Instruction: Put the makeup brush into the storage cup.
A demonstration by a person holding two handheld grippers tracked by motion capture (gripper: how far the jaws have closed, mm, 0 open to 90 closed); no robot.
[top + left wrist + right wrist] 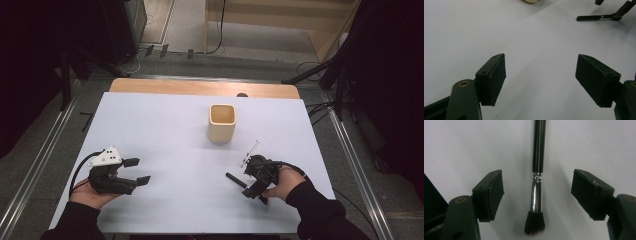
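Here, a makeup brush (537,182) lying flat on the white table cover (165,130), black handle running away from the camera in the right gripper view, silver ferrule and dark bristle tuft nearest. Straddled by the right gripper (537,195), jaws spread wide on either side of the ferrule, neither pad touching it, bare cover showing in both gaps. In the high view, seen near the front right of the table, right gripper (248,186) tipped down over it in the person's right hand (282,182), handle end poking out to the left.

Over at the front left, left gripper (138,170) held low in the left hand (90,195), grey three-cornered plate on top, jaws pointing right across the table. In the left gripper view, jaws spread wide with nothing between them, only white cover; brush handle (590,17) visible far off at the upper right.

Farther back, near the table's middle, a square wooden cup (222,123) standing upright, open mouth up, well apart from both grippers and from the brush.
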